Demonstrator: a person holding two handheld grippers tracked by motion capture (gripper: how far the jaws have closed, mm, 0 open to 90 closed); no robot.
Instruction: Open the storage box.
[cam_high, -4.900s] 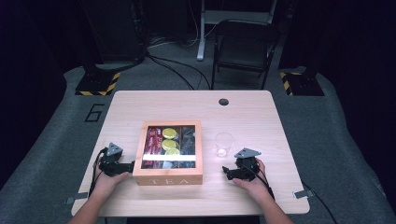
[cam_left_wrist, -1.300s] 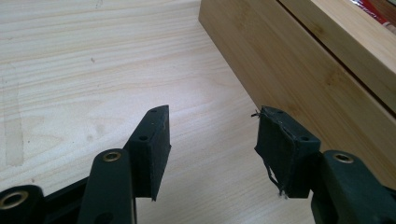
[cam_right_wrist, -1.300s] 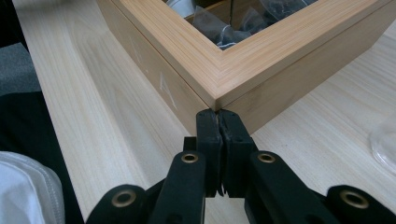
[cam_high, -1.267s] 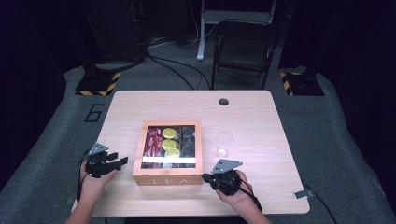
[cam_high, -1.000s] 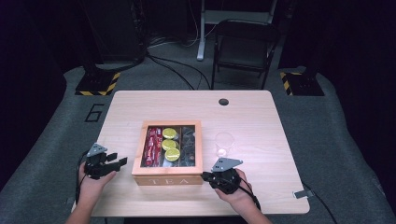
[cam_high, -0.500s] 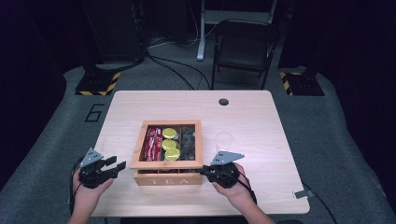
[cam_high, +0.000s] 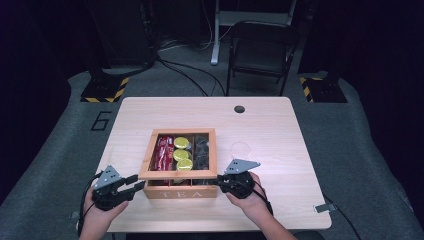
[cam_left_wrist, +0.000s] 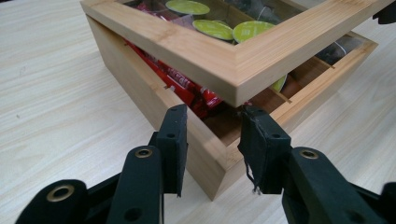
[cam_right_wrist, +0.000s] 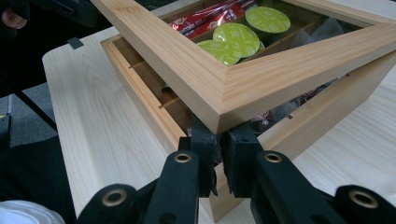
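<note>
1. "TEA" readable on wooden box (cam_high: 180, 192), mid-table at near edge; lid (cam_left_wrist: 243, 60) raised.
2. Left gripper (cam_left_wrist: 212, 140) spread wide at box corner.
3. Right gripper (cam_right_wrist: 218, 148) narrow beneath lid corner; grip itself unclear.
4. Red packets (cam_high: 164, 152) print illegible.

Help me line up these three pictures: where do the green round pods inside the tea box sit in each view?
High view: green pods in the middle compartment of the tea box, centre of the table.
Left gripper view: top centre, seen through the raised lid.
Right gripper view: upper right of centre, also through the lid.
Shared landmark: the red packets lying right beside the pods.
</note>
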